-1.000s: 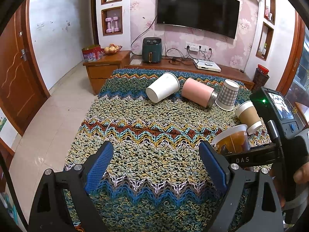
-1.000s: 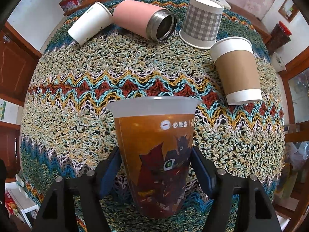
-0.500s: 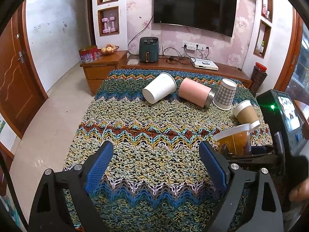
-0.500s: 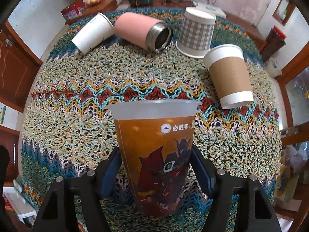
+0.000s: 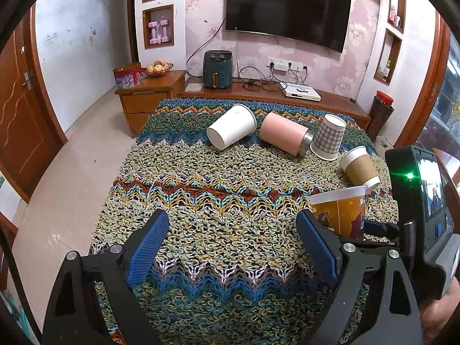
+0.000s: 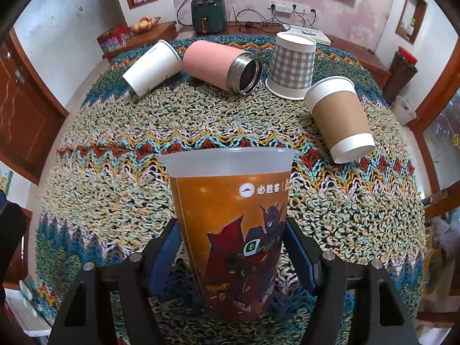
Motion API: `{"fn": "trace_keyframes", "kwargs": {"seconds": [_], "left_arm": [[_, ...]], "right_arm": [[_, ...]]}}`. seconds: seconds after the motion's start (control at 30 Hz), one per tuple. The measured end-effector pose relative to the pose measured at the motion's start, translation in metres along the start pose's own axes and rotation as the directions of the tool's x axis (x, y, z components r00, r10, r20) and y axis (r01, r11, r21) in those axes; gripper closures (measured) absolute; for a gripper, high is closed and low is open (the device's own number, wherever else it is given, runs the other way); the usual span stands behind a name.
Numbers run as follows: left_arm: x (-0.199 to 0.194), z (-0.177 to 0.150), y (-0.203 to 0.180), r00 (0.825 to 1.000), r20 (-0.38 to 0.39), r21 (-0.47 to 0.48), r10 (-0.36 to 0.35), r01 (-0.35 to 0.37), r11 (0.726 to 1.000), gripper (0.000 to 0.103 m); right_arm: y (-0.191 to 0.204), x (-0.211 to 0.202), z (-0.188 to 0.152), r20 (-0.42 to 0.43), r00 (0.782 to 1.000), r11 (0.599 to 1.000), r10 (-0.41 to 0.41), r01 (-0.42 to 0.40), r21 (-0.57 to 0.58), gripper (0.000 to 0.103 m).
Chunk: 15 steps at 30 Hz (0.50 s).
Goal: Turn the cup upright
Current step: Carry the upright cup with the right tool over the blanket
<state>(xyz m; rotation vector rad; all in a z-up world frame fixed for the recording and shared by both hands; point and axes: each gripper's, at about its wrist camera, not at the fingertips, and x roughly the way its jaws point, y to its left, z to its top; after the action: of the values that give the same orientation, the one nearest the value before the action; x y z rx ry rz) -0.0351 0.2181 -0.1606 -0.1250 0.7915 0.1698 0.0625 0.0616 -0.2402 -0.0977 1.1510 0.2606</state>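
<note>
My right gripper (image 6: 231, 253) is shut on an orange printed plastic cup (image 6: 233, 224), rim up, held upright over the knitted cloth; the cup also shows in the left wrist view (image 5: 340, 212) with the right gripper's body (image 5: 419, 210) beside it. My left gripper (image 5: 233, 247) is open and empty, low over the near part of the cloth. A white paper cup (image 6: 151, 67) and a pink steel tumbler (image 6: 221, 67) lie on their sides. A brown-sleeved cup (image 6: 340, 120) lies tilted. A grey checked cup (image 6: 291, 64) stands upside down.
The zigzag knitted cloth (image 5: 207, 195) covers the table. Behind it a wooden cabinet (image 5: 258, 92) carries a green air fryer (image 5: 217, 69) and cables, under a wall television (image 5: 287, 8). A wooden door (image 5: 17, 109) stands left, a tiled floor (image 5: 72, 158) beside the table.
Both cameras have tilted up and drawn back a little, showing more of the room. The orange cup stays upright in my right gripper. My left gripper stays open.
</note>
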Motion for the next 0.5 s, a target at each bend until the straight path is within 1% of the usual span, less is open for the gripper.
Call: {"fn": "trace_keyframes", "kwargs": {"seconds": [0.1, 0.27, 0.43, 0.5], "left_arm": [[-0.001, 0.0, 0.0, 1.0, 0.008, 0.002, 0.004, -0.004, 1.0, 0.011], [0.0, 0.0, -0.002, 1.0, 0.005, 0.001, 0.004, -0.004, 1.0, 0.011], [0.0, -0.002, -0.005, 1.0, 0.006, 0.009, 0.004, -0.004, 1.0, 0.011], [0.0, -0.003, -0.006, 1.0, 0.005, 0.011, 0.004, -0.004, 1.0, 0.011]], "right_arm": [[-0.001, 0.0, 0.0, 0.03, 1.0, 1.0, 0.009, -0.01, 0.016, 0.031], [-0.003, -0.006, -0.006, 0.131, 0.991, 1.0, -0.009, 0.005, 0.028, 0.031], [-0.006, -0.007, -0.013, 0.237, 0.971, 0.998, -0.026, 0.011, 0.066, 0.031], [-0.007, -0.006, -0.016, 0.258, 0.965, 0.998, -0.034, 0.017, 0.068, 0.031]]}}
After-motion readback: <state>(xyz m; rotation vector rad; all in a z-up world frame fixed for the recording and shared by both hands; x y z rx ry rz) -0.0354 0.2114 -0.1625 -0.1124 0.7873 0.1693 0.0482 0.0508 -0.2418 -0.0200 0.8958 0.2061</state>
